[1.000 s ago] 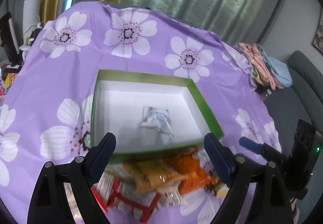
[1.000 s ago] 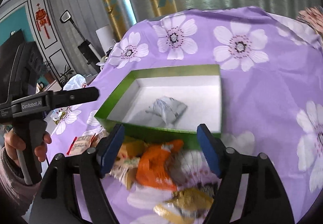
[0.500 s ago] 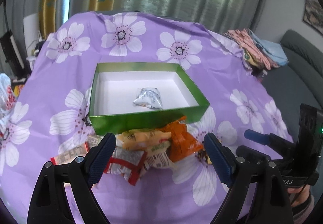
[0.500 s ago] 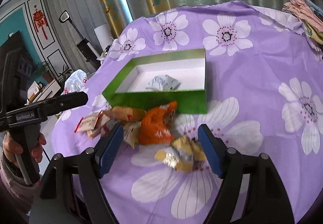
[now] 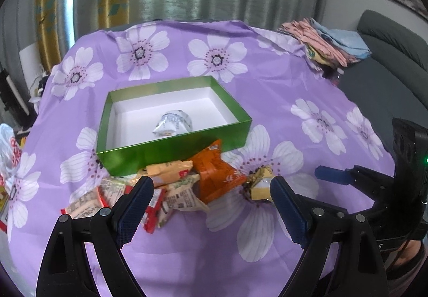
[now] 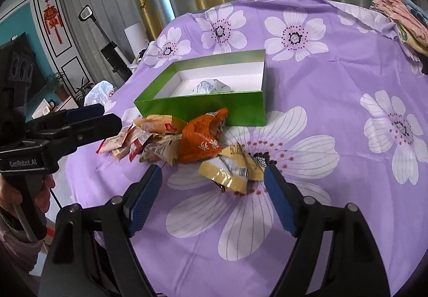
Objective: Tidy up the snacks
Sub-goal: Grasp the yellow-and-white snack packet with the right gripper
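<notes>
A green box (image 5: 171, 148) with a white inside stands on the purple flowered cloth and holds one silver packet (image 5: 172, 124). Loose snacks lie piled against its near wall: an orange packet (image 5: 216, 176), a tan one (image 5: 167, 170), red-and-white ones (image 5: 88, 200) and a gold one (image 5: 260, 186). My left gripper (image 5: 211, 184) hovers open over the near side of the pile, holding nothing. My right gripper (image 6: 212, 172) has its jaws opening. The gold packet (image 6: 232, 166) lies just ahead between its tips, and the pads do not touch it. The box (image 6: 203, 107) sits beyond.
Folded clothes (image 5: 329, 43) are stacked at the table's far right edge, with a grey sofa (image 5: 388, 61) behind. A white plastic bag (image 5: 10, 147) sits off the left edge. Bare cloth (image 6: 334, 190) stretches to the right of the pile.
Both grippers have drawn back from the box, so the box and the snack pile now sit farther ahead. The left view has rolled slightly. The right jaws stand a little wider.
</notes>
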Motion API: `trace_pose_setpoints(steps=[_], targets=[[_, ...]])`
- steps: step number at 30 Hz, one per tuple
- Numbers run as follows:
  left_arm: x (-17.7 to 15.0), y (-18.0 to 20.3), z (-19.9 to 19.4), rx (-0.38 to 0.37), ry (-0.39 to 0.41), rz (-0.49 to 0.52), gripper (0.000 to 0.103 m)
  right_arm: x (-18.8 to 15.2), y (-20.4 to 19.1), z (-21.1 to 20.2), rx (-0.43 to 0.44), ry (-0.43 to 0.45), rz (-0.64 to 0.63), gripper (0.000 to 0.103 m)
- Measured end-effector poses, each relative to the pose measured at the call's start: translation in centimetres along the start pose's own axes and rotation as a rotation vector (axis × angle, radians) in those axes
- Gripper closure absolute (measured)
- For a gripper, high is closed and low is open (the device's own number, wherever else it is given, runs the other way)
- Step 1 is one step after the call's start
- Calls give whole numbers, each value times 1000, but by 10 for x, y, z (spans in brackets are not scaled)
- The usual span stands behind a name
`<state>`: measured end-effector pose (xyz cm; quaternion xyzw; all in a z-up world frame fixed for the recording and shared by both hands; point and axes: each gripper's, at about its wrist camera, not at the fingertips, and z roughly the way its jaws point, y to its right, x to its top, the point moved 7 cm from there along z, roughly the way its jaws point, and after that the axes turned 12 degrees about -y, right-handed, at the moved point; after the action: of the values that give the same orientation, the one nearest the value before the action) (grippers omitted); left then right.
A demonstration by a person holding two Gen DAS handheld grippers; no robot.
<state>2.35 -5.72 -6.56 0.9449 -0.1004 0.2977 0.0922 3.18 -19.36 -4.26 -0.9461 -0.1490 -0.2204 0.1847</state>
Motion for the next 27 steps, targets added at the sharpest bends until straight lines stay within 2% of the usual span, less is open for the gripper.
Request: trace_pose_setpoints(steps=[6,13,19,27], targets=[[-2,11,11,-17,-30,9,14,-6,4,4,5,-15,-3,22],[-15,34,43,-141,-137,14,14,-19,12,18,8,-61,-1,21],[-18,47,67,-238,-196,-5,14,-22,21,33,11,-78,-4,20],[-9,61,99,-288,-254,-11,14,-11,26,53,33,-88,-36,20]])
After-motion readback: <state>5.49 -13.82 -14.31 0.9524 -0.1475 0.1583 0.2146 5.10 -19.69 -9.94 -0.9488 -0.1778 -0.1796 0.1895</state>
